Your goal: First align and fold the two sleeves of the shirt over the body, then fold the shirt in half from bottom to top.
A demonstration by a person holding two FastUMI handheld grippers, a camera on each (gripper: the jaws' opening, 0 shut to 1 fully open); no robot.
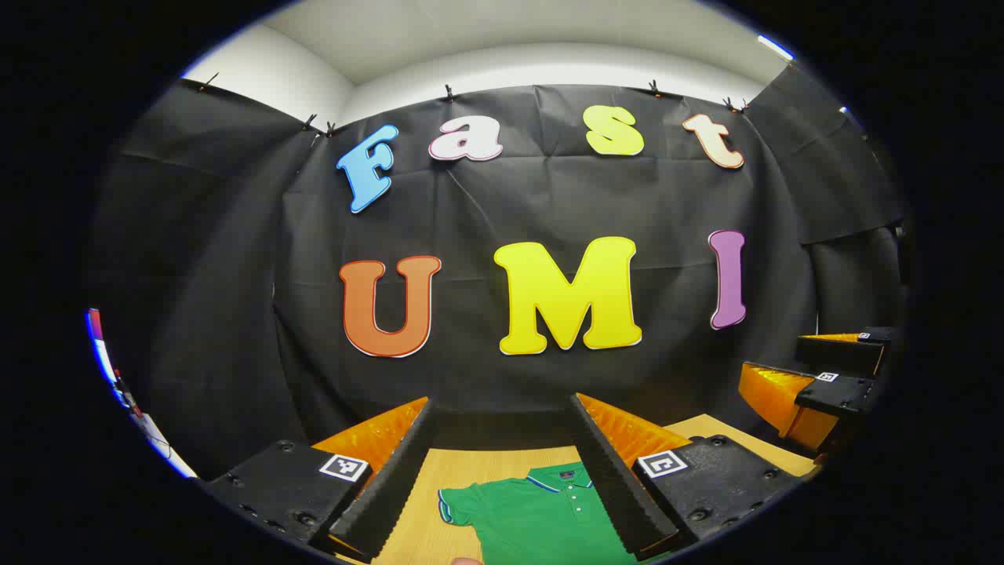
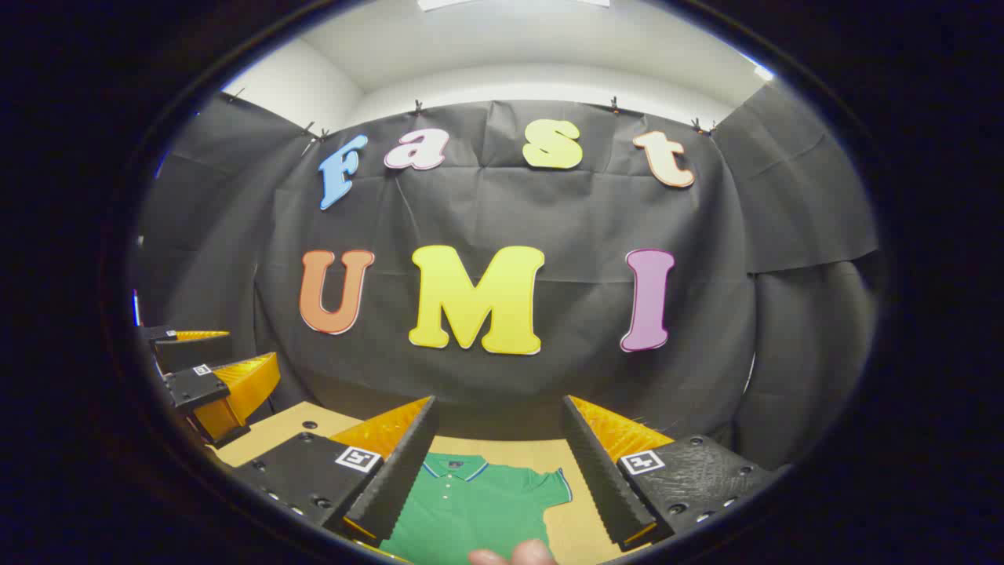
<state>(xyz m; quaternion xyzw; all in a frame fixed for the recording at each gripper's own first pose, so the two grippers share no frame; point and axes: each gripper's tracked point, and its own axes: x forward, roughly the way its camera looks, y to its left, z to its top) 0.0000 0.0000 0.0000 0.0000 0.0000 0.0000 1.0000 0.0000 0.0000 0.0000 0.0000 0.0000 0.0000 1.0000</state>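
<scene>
Left gripper [image 1: 502,439] held above the wooden worktop [image 1: 439,479], jaws spread wide, nothing between them. Below and between its fingers, a green polo shirt [image 1: 541,518] lay flat on the worktop, collar toward the booth's black cloth wall [image 1: 235,275], one short sleeve [image 1: 459,506] spread out to the side. Right gripper seen at the far right of the left gripper view [image 1: 816,377], apart from the shirt.

Right gripper [image 2: 498,435] likewise raised over the worktop [image 2: 274,431], jaws wide and empty. Same shirt [image 2: 471,510] seen between its fingers, the other sleeve [image 2: 553,486] laid out flat. Left gripper seen at the far left of the right gripper view [image 2: 212,369]. A fingertip [image 2: 518,554] showed at the bottom edge.
</scene>
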